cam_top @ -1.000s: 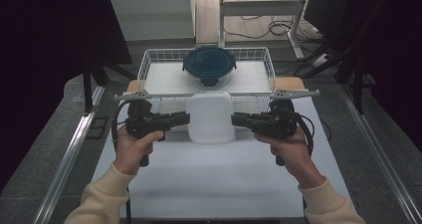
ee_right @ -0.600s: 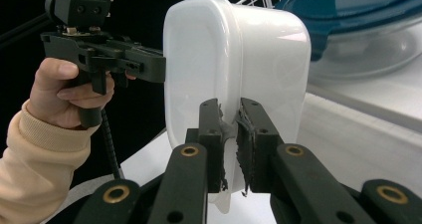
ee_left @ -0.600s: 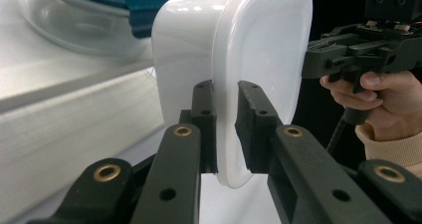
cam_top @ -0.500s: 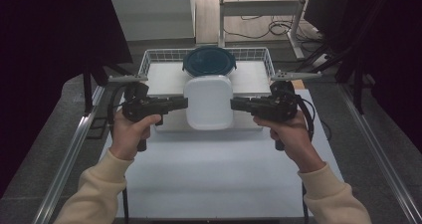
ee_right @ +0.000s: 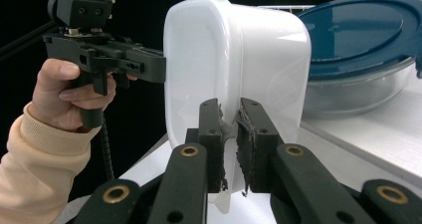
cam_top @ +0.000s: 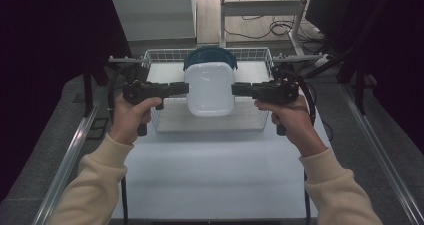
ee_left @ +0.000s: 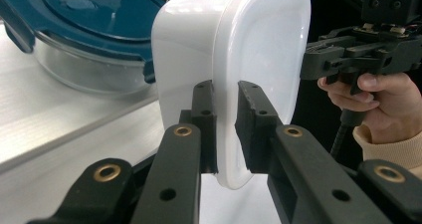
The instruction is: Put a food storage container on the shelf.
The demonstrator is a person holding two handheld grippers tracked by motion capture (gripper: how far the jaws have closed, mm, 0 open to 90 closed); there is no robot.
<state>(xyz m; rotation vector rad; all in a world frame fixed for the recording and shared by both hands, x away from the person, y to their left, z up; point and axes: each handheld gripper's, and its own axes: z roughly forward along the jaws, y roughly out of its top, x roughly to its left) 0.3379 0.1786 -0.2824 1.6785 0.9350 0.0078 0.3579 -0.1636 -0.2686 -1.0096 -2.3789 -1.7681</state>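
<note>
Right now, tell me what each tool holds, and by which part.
Both hold the white plastic container: left tool and right tool each clamp its rim on opposite sides.

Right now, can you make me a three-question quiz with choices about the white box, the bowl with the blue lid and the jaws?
1. Where is the white box?
A. lying in the basket
B. held up between the left gripper and the right gripper
C. on the floor

2. What colour is the lid on the glass bowl?
A. red
B. yellow
C. dark blue

3. How do the jaws of each gripper stand?
A. shut on the box's rim
B. wide open, apart from it
C. shut on the wire basket

Answers: 1 B, a gripper holds each side, above the table. 2 C, both gripper views show it blue. 3 A, both pairs pinch the rim.
</note>
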